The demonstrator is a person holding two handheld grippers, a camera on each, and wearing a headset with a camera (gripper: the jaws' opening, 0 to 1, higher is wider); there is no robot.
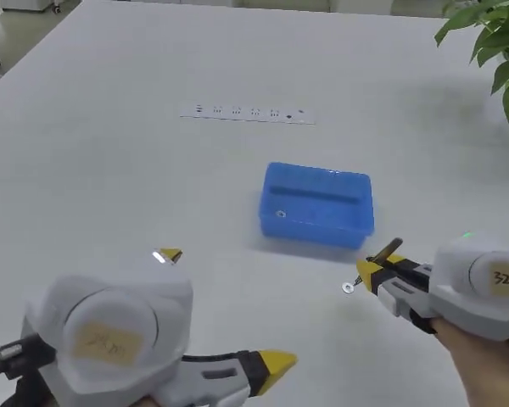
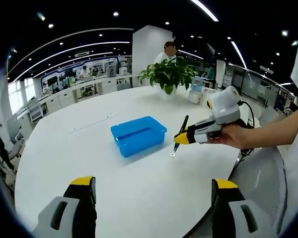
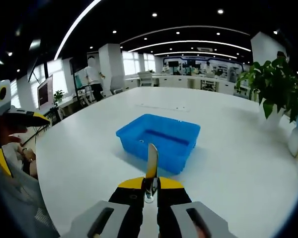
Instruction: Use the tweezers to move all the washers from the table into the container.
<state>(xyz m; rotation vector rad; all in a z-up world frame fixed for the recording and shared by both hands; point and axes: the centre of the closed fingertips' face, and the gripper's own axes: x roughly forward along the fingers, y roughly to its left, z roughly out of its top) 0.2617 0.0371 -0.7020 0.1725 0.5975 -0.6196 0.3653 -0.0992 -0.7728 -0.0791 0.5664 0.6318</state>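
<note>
Keep left tool [image 1: 225, 309] parked nearest, jaws spread wide and empty. With right tool [image 1: 369, 271] clamped on tweezers [image 1: 382, 253], nip washer [image 1: 348, 288] lying on surface [image 1: 110, 170] at their tips, just short of container [image 1: 316, 202]. Lift above near wall before releasing. Expect bare room all round, bar plant [image 1: 492, 42] far right.

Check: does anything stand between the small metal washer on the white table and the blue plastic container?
Nothing visible does: bare white table separates the small metal washer from the blue plastic container.
</note>
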